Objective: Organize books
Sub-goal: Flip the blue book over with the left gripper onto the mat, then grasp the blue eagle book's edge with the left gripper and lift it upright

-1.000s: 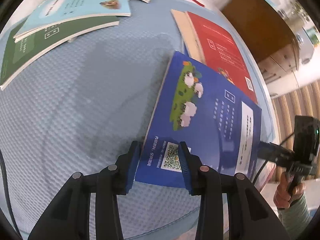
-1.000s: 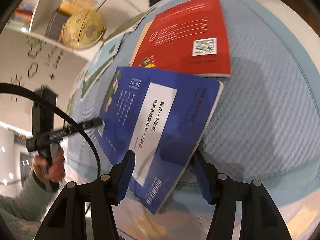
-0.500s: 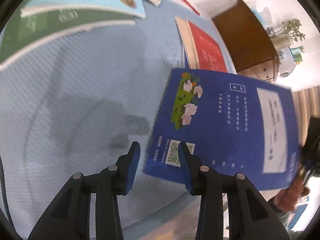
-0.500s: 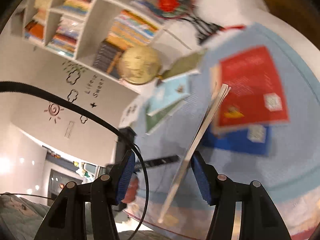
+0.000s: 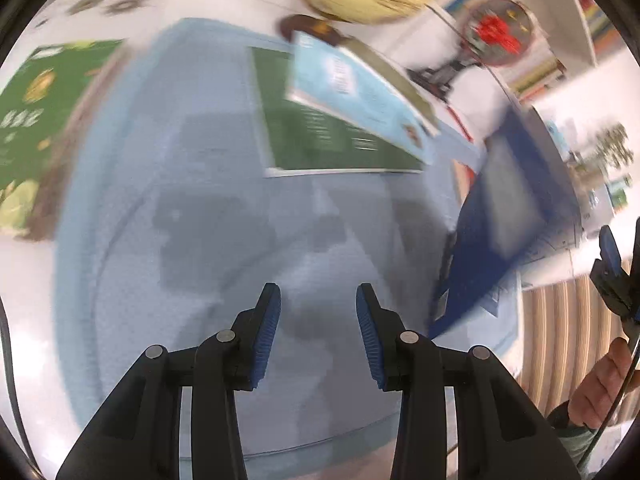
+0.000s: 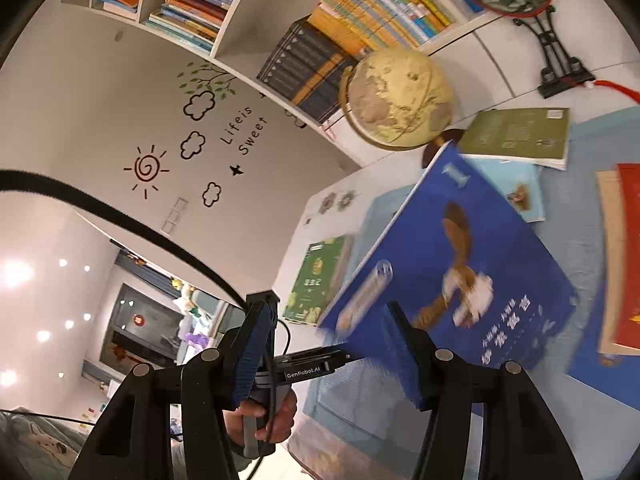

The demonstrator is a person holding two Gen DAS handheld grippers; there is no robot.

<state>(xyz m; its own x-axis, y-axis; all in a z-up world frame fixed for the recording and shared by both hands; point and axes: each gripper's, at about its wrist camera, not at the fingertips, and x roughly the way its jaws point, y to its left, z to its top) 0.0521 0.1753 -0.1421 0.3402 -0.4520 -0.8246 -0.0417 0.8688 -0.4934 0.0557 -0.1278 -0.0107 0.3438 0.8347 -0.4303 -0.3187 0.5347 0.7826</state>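
Left wrist view: left gripper [image 5: 318, 330] jaws spread, nothing between them, over the light blue mat [image 5: 224, 208]. Blue book [image 5: 496, 216] off to the right, blurred, tilted up off the mat. Green book [image 5: 320, 132] lies flat with a light blue book [image 5: 352, 84] on top.

Right wrist view: right gripper [image 6: 334, 354]; blue book [image 6: 452, 264] hangs tilted above the mat, glossy cover with a brown-and-white animal and white lettering. Its lower corner meets the right finger; can't tell whether the jaws pinch it. Red book [image 6: 628, 252] flat at right.

Bright indoor light, heavy motion blur in the left wrist view, fisheye bending and dark corners in both.
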